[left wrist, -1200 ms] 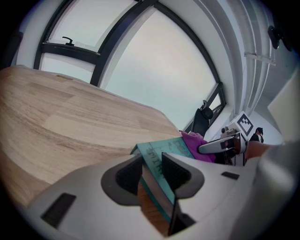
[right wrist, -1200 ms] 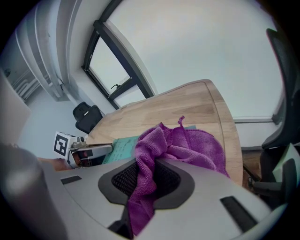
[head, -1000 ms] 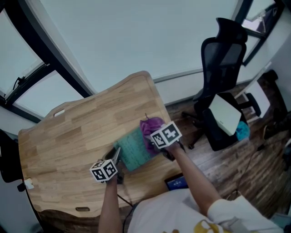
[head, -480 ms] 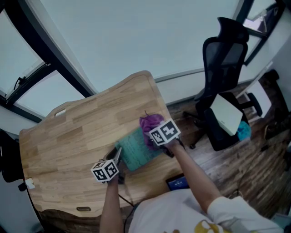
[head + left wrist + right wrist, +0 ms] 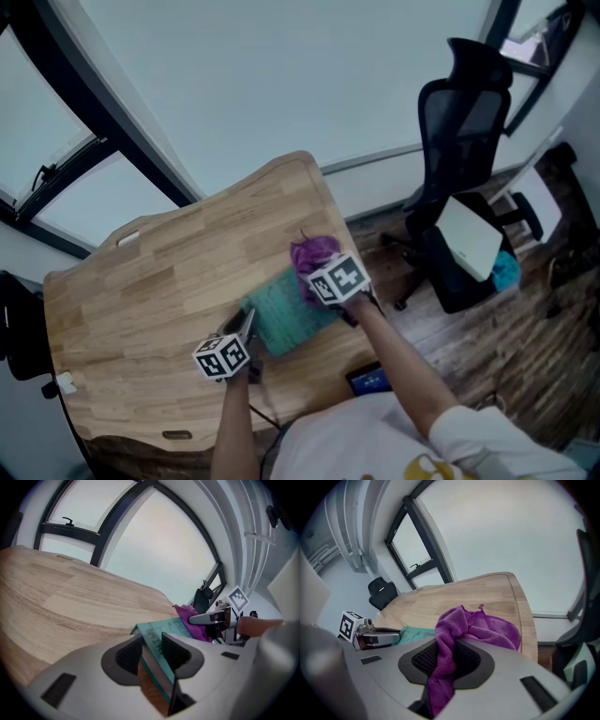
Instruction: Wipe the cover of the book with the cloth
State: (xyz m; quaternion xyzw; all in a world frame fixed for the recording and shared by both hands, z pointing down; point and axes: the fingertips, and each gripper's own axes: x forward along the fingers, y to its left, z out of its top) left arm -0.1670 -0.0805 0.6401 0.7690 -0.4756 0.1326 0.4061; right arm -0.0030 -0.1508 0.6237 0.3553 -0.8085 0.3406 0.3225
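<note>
A teal book (image 5: 286,317) lies flat near the wooden table's front right corner. My left gripper (image 5: 242,330) is shut on the book's near-left corner; in the left gripper view the teal book (image 5: 161,641) sits clamped between the jaws. My right gripper (image 5: 323,277) is shut on a purple cloth (image 5: 312,255), which rests on the book's far right end. In the right gripper view the purple cloth (image 5: 461,634) bunches up out of the jaws and drapes over the book (image 5: 410,634).
The wooden table (image 5: 159,281) stands against a large window. A black office chair (image 5: 459,122) and a dark stool holding a pale board (image 5: 466,234) stand on the floor to the right. The table's right edge (image 5: 525,606) is close to the cloth.
The view has shifted slightly; both grippers keep their holds and the cloth stays at the book's far right end with barely any movement.
</note>
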